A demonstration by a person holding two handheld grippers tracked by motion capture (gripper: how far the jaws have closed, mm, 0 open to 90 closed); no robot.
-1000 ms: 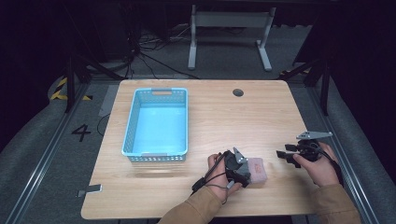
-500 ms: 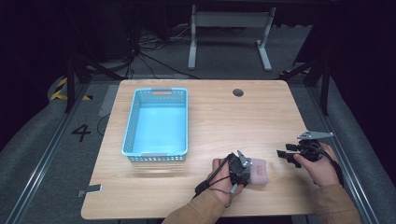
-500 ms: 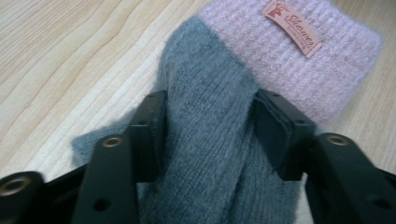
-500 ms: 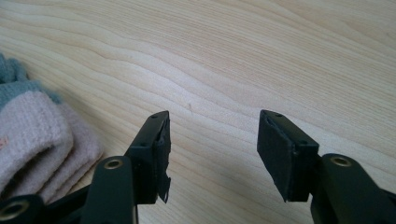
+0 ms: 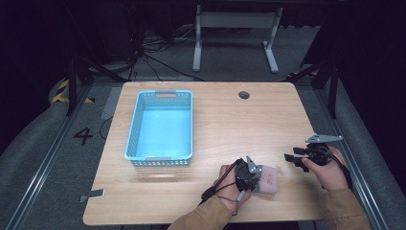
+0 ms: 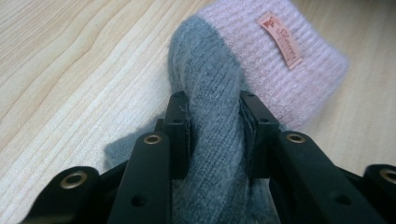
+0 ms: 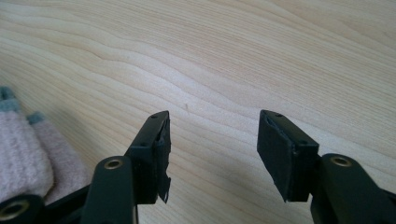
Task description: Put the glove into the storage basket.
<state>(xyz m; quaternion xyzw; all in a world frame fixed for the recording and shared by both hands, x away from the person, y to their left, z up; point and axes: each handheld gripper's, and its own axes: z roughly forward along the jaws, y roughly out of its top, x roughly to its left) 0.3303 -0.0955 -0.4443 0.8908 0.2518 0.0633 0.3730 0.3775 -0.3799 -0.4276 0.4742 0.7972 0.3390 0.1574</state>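
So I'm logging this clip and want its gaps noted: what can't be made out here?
- Knit item: whole shape unknown; the left gripper and hand cover it in the high view, and frame edges crop it in both gripper views.
- Label: lettering too small and blurred.
- Basket: near inner wall hidden by its own rim.

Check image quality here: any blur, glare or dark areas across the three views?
High view: table evenly lit, surroundings very dark, slightly soft. Left gripper view: knit glove fairly sharp, near jaws soft. Right gripper view: wood grain clear, no glare, glove at the left edge blurred.
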